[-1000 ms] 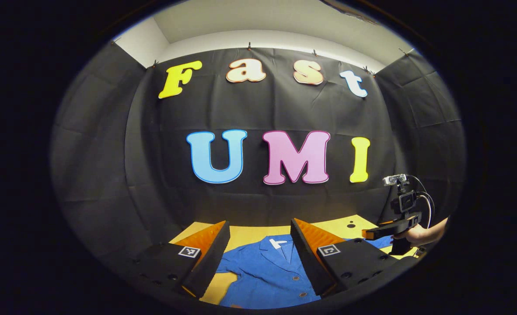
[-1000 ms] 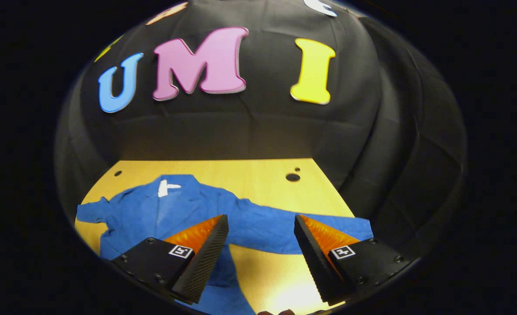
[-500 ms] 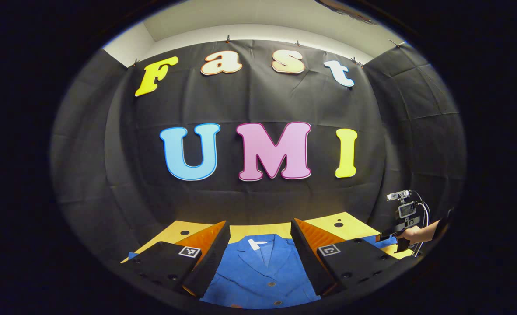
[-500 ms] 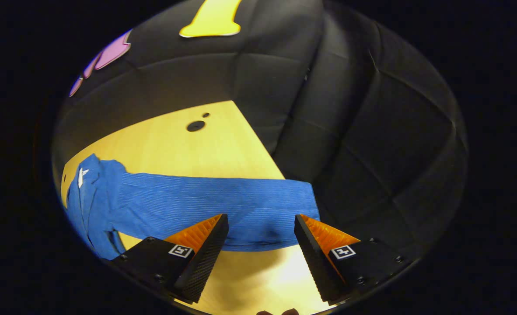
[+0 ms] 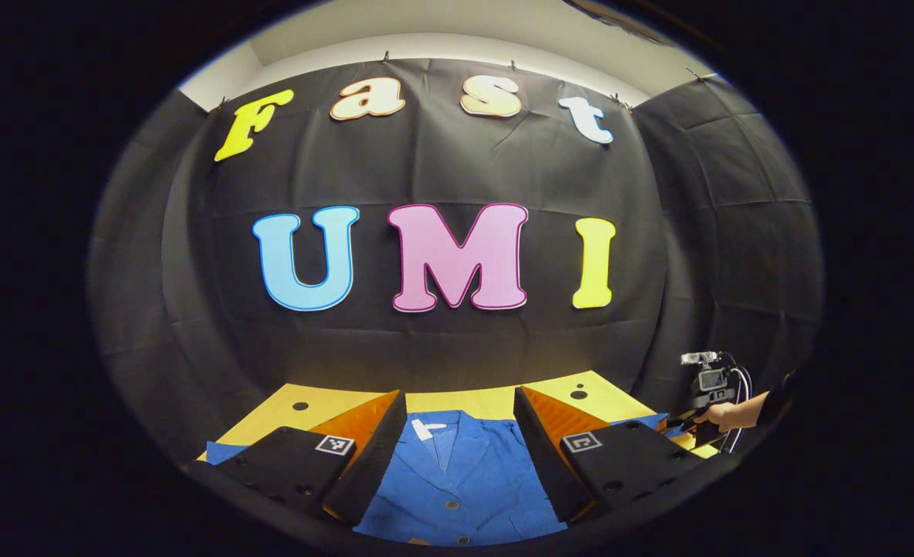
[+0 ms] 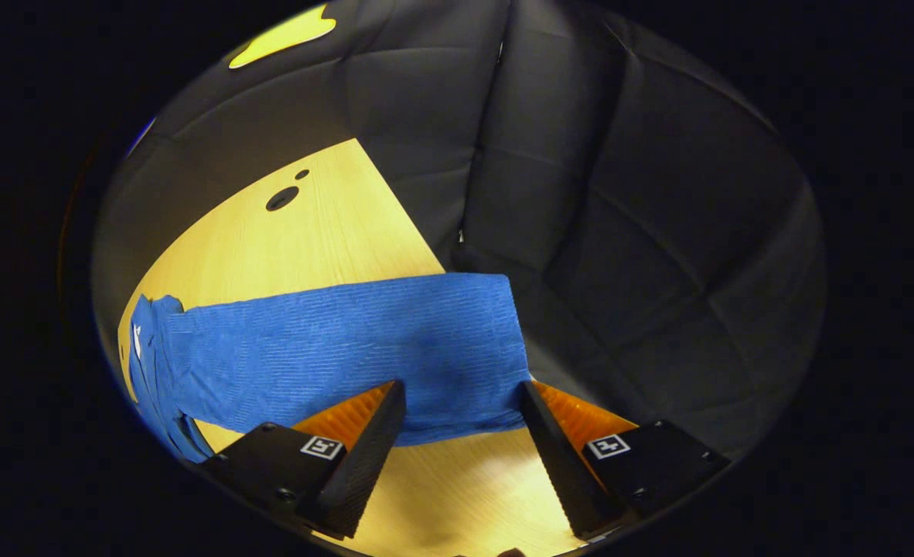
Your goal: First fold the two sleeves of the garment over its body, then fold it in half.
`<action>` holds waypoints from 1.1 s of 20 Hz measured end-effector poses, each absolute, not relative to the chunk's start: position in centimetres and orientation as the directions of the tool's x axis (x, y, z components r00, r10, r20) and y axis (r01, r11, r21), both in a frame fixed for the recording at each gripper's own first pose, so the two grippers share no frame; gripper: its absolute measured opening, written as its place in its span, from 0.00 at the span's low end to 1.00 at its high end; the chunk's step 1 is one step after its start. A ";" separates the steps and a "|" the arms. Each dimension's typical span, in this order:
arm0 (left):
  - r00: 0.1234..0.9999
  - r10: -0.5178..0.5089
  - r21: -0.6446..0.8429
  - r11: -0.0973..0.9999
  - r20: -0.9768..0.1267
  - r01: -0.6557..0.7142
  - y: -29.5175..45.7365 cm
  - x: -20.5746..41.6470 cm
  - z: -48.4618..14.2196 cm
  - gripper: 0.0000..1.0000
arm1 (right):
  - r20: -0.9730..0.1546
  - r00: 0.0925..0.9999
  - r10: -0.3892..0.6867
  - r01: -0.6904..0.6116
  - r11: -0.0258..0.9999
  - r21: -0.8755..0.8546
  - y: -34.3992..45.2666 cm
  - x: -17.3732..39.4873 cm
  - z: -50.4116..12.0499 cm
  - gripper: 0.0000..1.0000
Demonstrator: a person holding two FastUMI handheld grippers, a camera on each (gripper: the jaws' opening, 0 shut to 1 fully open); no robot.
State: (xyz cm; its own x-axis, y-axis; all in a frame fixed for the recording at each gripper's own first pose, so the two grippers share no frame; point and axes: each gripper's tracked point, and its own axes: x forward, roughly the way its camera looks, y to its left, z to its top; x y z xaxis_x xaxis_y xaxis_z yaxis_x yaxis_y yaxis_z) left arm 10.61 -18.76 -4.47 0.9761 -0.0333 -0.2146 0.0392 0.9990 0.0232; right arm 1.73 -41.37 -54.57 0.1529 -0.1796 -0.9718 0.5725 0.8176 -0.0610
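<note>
Blue garment [image 5: 457, 483] flat on desk [image 5: 457, 402], collar at 12 o'clock between spread fingers of left tool [image 5: 457, 452]. Right tool [image 6: 461, 456] agape over sleeve [image 6: 364, 348] end, possibly touching cloth.

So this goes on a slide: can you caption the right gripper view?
Open right claw poised at the cuff end of the blue garment's sleeve, spread flat across the wooden table.

Dim booth, sharp focus, fisheye-warped edges
</note>
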 end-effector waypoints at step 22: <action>0.974 0.016 -0.009 1.000 -0.227 -0.018 -13.4 6.7 -4.8 0.80 | -0.866 0.487 -0.114 0.444 0.886 0.133 -30.0 12.1 -44.2 0.05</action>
